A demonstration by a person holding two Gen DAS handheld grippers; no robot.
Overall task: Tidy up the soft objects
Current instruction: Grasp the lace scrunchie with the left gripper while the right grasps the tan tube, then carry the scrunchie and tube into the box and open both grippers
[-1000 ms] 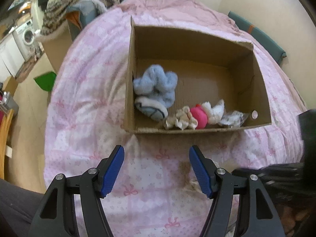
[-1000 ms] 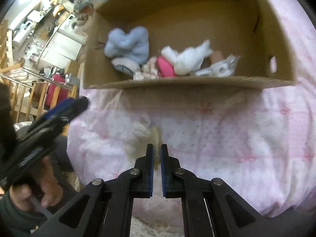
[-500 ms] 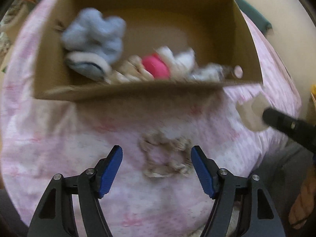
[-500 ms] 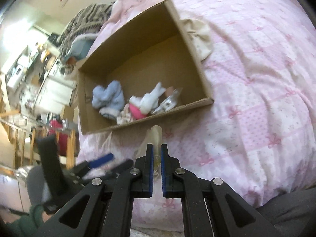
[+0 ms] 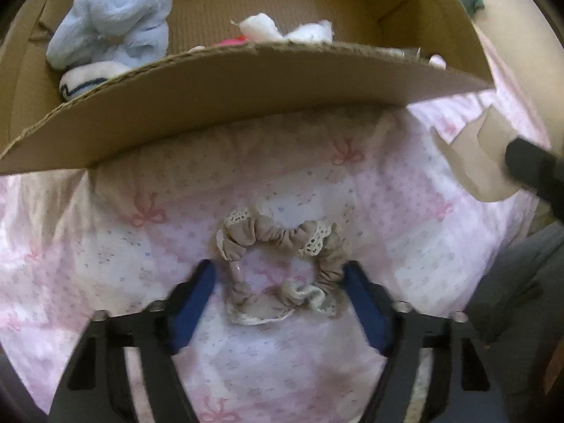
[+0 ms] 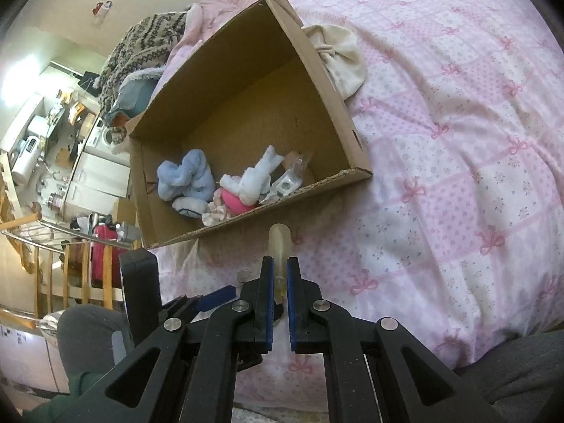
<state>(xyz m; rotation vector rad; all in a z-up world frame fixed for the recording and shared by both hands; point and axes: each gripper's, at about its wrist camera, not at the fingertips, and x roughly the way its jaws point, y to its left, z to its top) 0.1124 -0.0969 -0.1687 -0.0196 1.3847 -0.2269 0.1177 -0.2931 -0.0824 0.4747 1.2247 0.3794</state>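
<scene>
Box [image 6: 317, 81]: open cardboard, resting on the pink bedspread [image 6: 458, 141].
Already inside: blue fluffy sock [image 6: 187, 176], white and pink soft toy [image 6: 246, 187], small clear packet [image 6: 287, 183], all against the near wall.
Scrunchie [image 5: 278, 264]: beige with lace trim, flat on the bedspread just outside the box's near wall.
Left gripper [image 5: 278, 296]: spread wide, one blue pad at each side of the scrunchie; contact hard to tell.
Right gripper [image 6: 280, 282]: pinched nearly closed on a thin pale cloth piece [image 6: 280, 243], held short of the box.
Cream cloth bag [image 6: 338, 56]: outside, against the box's far-right wall.
Progress: roughly halfway, judging by three things boxed and three left.
</scene>
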